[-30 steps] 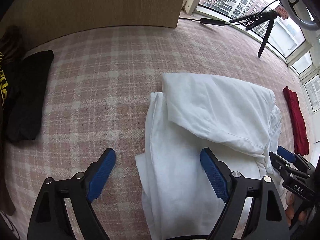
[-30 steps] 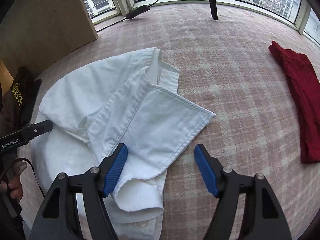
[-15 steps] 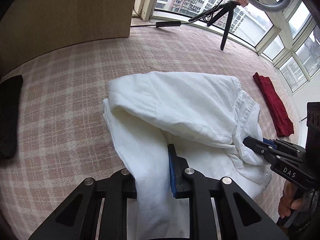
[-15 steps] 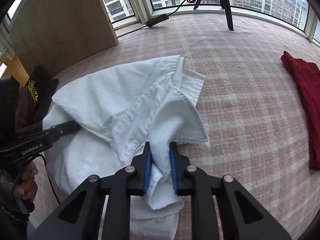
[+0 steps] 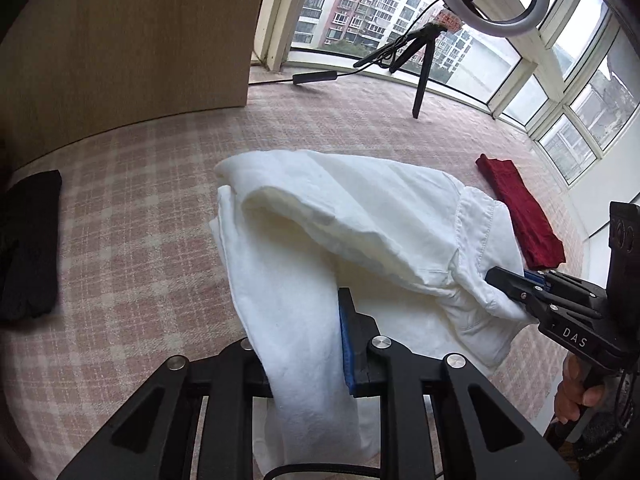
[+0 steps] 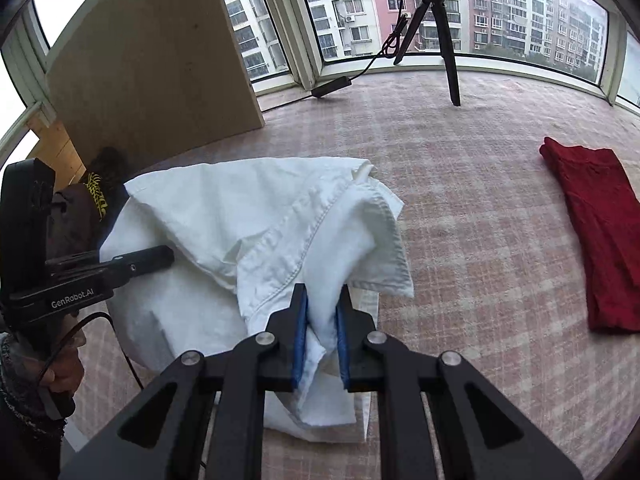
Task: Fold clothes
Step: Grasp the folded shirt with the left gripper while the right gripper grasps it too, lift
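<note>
Two grippers clamped on one crumpled white cotton shirt [image 5: 360,216], lifted partly off the pink plaid bedspread [image 5: 132,184]: left gripper [image 5: 308,344] pinching a hanging fold, right gripper [image 6: 320,332] pinching the collared end. Nearby, folded red knit garment [image 6: 592,236].

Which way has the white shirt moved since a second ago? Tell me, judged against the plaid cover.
Yes: the white shirt, clamped by both grippers, has risen off the plaid cover; its near edge, flat before, now hangs bunched above it.
</note>
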### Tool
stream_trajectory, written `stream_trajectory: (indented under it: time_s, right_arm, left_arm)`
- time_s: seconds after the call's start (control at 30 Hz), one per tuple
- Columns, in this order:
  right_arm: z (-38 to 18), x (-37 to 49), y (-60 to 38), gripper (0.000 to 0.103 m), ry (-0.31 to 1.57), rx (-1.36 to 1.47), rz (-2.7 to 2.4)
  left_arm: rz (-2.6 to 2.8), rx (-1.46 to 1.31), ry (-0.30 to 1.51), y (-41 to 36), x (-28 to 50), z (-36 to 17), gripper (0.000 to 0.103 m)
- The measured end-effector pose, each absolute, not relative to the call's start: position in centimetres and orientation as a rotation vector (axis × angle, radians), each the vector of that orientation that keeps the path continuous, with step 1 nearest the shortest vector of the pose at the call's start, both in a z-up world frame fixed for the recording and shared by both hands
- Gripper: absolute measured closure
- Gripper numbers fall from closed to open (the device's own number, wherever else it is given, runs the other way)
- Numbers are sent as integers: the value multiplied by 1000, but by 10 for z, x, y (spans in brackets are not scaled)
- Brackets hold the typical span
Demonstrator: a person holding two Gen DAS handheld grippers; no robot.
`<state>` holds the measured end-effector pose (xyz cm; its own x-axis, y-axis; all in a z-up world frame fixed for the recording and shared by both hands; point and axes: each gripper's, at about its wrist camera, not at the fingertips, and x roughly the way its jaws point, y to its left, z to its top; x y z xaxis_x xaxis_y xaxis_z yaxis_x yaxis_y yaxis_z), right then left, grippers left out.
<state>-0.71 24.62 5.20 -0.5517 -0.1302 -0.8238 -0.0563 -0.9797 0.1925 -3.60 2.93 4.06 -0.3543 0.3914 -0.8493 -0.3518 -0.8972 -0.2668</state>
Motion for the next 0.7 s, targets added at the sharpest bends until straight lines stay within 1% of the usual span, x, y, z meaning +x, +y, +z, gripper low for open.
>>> stream_trajectory:
  time_s: [0.03,0.07,0.13,0.17,0.2,0.27,0.3,0.33,0.37,0.43,0.47,0.5,0.53,0.6,0.7]
  right_arm:
    - [44,-12,245,80,-270,1509,-2700]
    - [39,-13,246,76,-237,1558,-2708]
    - [28,-15,248,53,-169,1656,-2721]
    - [23,-16,249,48,-142,1698,-2724]
    - [20,-15,252,39,-158,1699,-2717]
    - [10,-16,257,39,-240,1716,-2657]
    - [4,-17,259,36,-288,1716,-2621]
    - [6,-17,257,36,-283,1664,-2637]
    - [7,-17,253,38,-261,1638,-2632]
    - [9,-18,246,65,-252,1598,-2612]
    - [10,-19,244,69,-259,1583,-2598]
    - [11,-20,242,81,-274,1568,-2584]
    - [15,-20,244,88,-330,1555,-2566]
    - [25,-18,246,89,-394,1518,-2555]
    - [57,-3,241,90,-384,1419,-2591]
  left_arm:
    - [2282,-1470,-24,28,-38,35,72]
    - [2293,-1507,-16,26,-40,30,63]
    - [2279,-1511,-40,25,-40,28,59]
    - [2269,-1506,-53,25,-39,27,54]
    - [2260,-1501,-66,25,-39,27,54]
    - [2240,-1492,-93,25,-38,26,55]
    - [2230,-1488,-106,25,-38,26,57]
    - [2221,-1483,-119,25,-38,25,60]
    - [2211,-1478,-132,25,-37,25,68]
    - [2191,-1469,-157,25,-37,24,76]
    - [2181,-1464,-170,25,-36,24,87]
    - [2171,-1459,-183,25,-36,24,88]
    - [2161,-1454,-195,25,-36,23,88]
    - [2145,-1427,-214,25,-32,29,88]
    - [2149,-1333,-193,31,-20,62,88]
